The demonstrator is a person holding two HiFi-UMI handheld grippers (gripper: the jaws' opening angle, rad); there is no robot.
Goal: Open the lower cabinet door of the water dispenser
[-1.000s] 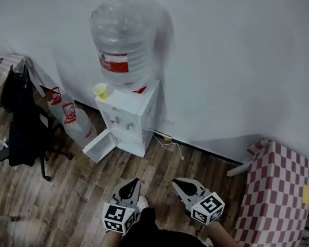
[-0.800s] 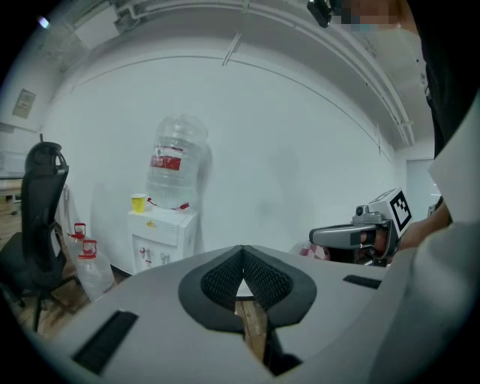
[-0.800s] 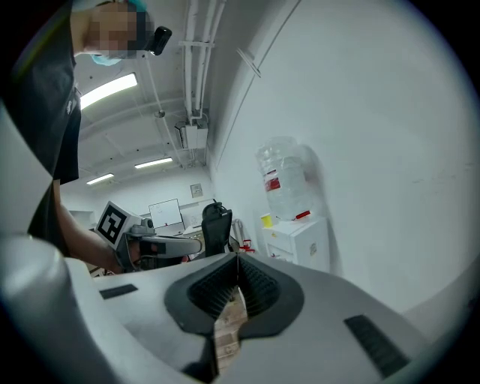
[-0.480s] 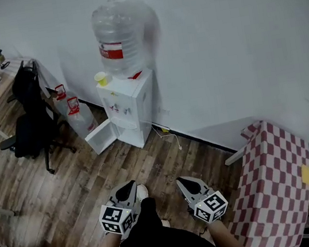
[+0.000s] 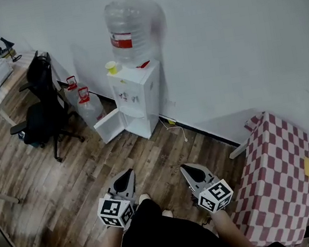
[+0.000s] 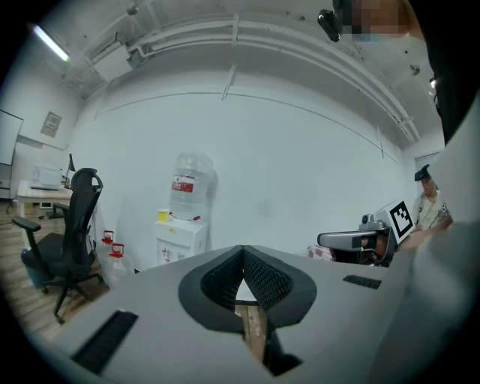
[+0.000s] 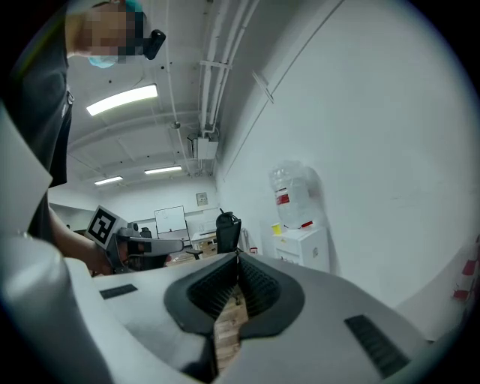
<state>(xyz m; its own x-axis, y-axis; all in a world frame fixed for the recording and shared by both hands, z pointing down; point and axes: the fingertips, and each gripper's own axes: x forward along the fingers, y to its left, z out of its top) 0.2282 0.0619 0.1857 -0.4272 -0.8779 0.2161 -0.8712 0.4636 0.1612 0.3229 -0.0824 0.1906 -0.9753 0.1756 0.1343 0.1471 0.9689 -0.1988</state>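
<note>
You stand on a wood floor (image 5: 82,178), well apart from a white water dispenser (image 5: 138,96) that sits against the far wall with a large clear bottle (image 5: 127,31) on top and a yellow cup (image 5: 111,67) on its left corner. Its lower cabinet door (image 5: 110,126) already hangs swung out to the left, showing its white inner face, so the opening looks done and the step in hand seems to be standing clear. Your left gripper (image 5: 127,176) and right gripper (image 5: 187,170) sit low and close to your body, side by side, both pointing roughly toward the dispenser. Each has its jaws clenched together with nothing between the ribbed pads. To do this well, keep both grippers clenched and level, and keep away from the open door so nothing nudges it back. The dispenser lies far ahead of both jaw tips: slightly left of the line of the left jaws, slightly right of the right ones. Two spare water bottles (image 5: 88,106) and a black office chair (image 5: 42,111) stand to its left, and a red-checked table (image 5: 278,170) is near your right.
</note>
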